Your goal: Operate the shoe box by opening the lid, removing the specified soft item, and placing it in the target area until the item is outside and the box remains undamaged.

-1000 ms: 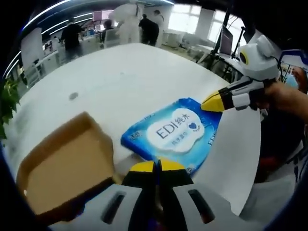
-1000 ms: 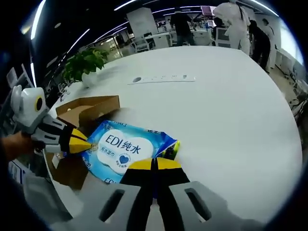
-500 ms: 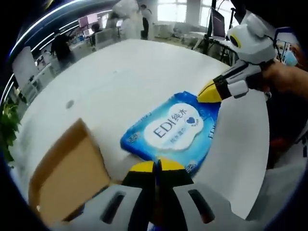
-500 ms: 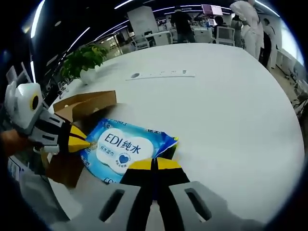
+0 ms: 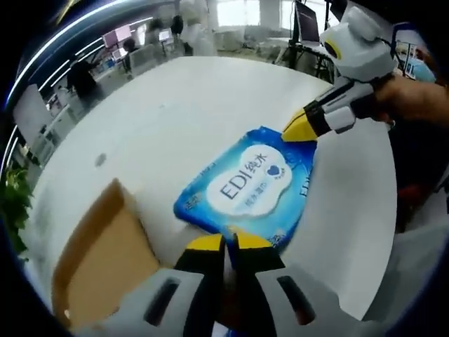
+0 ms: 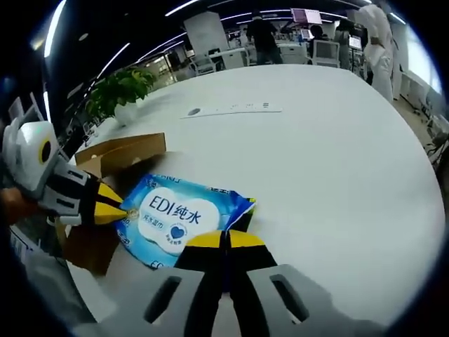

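Over the last second we have carried the blue wipes pack [image 5: 245,186] a little further from the cardboard box [image 5: 105,260], with both tools keeping their hold. In the left gripper view the box has slid lower and to the edge, though much of that shift is our own hands moving. Our left tool [image 5: 226,243] is closed on the near edge of the pack, and our right tool [image 6: 224,240] is closed on the opposite end; in the right gripper view the left tool's yellow tip [image 6: 109,208] meets the pack's [image 6: 179,217] far edge. The pack now sits over the white surface [image 6: 316,161] just beside the box [image 6: 119,158], which stands open and looks intact. We judge that the item is clear of the box and the removal is essentially done. What remains is setting the pack down flat in the target area, which we cannot identify here, and letting go with both tools.
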A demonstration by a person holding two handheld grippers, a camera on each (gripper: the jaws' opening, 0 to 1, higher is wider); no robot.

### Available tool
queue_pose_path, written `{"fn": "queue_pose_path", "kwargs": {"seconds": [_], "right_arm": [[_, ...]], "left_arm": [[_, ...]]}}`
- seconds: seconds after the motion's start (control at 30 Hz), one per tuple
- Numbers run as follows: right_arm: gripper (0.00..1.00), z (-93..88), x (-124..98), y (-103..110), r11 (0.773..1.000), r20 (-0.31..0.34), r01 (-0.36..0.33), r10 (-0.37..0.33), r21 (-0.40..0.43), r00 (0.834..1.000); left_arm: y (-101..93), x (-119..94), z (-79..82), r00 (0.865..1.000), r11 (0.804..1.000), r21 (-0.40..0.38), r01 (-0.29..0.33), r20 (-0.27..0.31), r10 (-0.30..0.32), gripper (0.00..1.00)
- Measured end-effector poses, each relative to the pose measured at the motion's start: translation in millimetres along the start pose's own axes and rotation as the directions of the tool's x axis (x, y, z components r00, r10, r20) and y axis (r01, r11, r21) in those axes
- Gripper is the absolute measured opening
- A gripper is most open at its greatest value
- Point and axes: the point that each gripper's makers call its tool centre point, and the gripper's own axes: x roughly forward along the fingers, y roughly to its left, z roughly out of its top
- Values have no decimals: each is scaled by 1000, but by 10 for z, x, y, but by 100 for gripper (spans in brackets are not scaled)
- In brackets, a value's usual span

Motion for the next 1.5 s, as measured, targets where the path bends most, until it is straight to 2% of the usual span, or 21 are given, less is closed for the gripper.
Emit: {"fn": "queue_pose_path", "kwargs": {"seconds": [0.13, 0.3, 0.53, 0.77, 1.03, 1.27, 1.5], "right_arm": [[0, 9, -1, -19, 1000, 18, 13, -12, -16, 1000], [1, 9, 5, -35, 1000, 28, 20, -20, -18, 999], [5, -69, -17, -65, 1000, -4, 17, -17, 6, 1000], [8, -108, -122, -75, 998, -8, 45, -45, -35, 999], [12, -45, -272, -4, 997, 13, 45, -44, -59, 999], [16, 17, -438, 120, 995, 28, 39, -37, -87, 999], [19, 67, -564, 353, 993, 37, 17, -12, -120, 999]], "left_arm": [[-17, -44, -6, 1000, 1000, 0, 3, 1, -3, 2], [3, -142, 40, 999, 999, -33, 7, 37, -6, 4], [-25, -274, 125, 997, 998, -57, 22, 71, -18, 9], [30, -437, 81, 996, 995, -94, 25, 87, -17, 12], [121, -635, 82, 992, 990, -141, 17, 130, 1, 14], [225, -779, -47, 991, 985, -175, 4, 134, 19, 15], [274, -884, -225, 992, 978, -206, 3, 124, 23, 17]]}}
